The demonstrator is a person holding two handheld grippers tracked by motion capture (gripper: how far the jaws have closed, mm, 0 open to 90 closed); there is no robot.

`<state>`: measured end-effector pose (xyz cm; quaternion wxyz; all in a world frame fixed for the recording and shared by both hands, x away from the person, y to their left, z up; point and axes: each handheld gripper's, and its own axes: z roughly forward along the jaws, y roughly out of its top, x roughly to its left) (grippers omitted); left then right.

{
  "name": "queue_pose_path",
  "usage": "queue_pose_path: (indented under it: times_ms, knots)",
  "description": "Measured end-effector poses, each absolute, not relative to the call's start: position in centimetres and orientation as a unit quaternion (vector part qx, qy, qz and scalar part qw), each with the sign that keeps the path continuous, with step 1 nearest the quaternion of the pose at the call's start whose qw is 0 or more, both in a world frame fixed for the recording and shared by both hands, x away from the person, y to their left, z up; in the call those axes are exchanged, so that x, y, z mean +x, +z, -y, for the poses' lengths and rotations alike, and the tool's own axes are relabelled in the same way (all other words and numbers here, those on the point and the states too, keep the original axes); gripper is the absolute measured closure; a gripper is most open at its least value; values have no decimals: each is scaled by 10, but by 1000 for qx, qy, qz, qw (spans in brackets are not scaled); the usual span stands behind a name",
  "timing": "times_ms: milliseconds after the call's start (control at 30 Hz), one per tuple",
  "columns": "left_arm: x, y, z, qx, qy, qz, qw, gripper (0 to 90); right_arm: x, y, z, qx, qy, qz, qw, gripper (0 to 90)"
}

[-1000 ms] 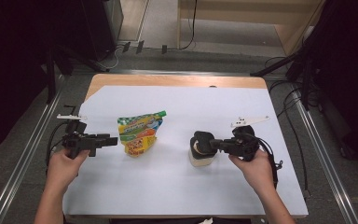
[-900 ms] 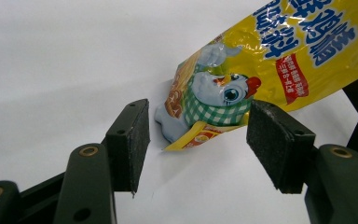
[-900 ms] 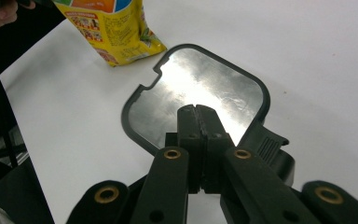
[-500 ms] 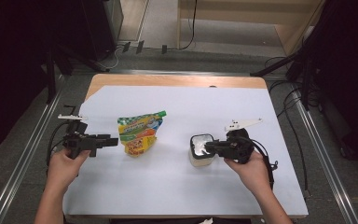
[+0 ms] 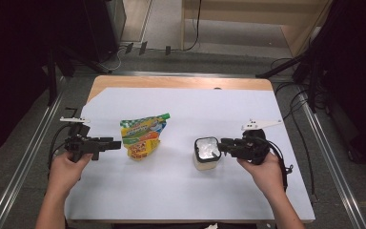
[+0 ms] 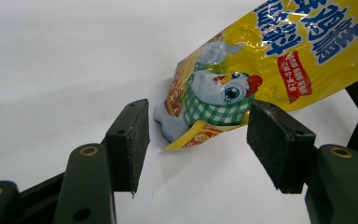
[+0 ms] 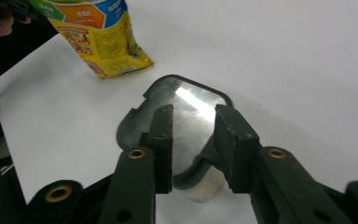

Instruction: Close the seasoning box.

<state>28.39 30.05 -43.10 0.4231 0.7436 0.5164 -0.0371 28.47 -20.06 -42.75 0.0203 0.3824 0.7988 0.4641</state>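
A yellow and green snack pouch lies flat left of the table's middle. My left gripper points at its left side. In the left gripper view the jaws stand open, with the pouch's printed corner lying on the sheet between them, touching neither pad. A small pale cup with a shiny foil lid stands right of the middle. My right gripper is at its right edge. In the right gripper view the jaws hover narrowly open over the near rim of the lid, and foil shows through the gap.
A white sheet covers the table, with a wooden strip showing at the back edge. Metal rails run along both sides. Cables trail off the right side. The pouch lies beyond the cup in the right gripper view.
My right gripper has drawn back to the right off the top of the cup, so the foil lid now shows in full. The left gripper and the pouch have hardly moved.
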Motion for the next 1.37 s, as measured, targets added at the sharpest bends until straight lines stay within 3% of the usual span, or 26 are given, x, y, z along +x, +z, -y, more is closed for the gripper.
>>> queue_pose_path:
  times_ms: [400,867,1367]
  knots:
    - [285,-432,-299,745,-40,-516,421,393,294,-440,236,408,465,-783,63,485]
    - [286,-434,-301,743,-40,-518,422,386,302,-461,277,448,462,-759,94,418]
    - [289,-441,-307,747,-10,-514,422,327,307,-482,288,475,443,-750,126,297]
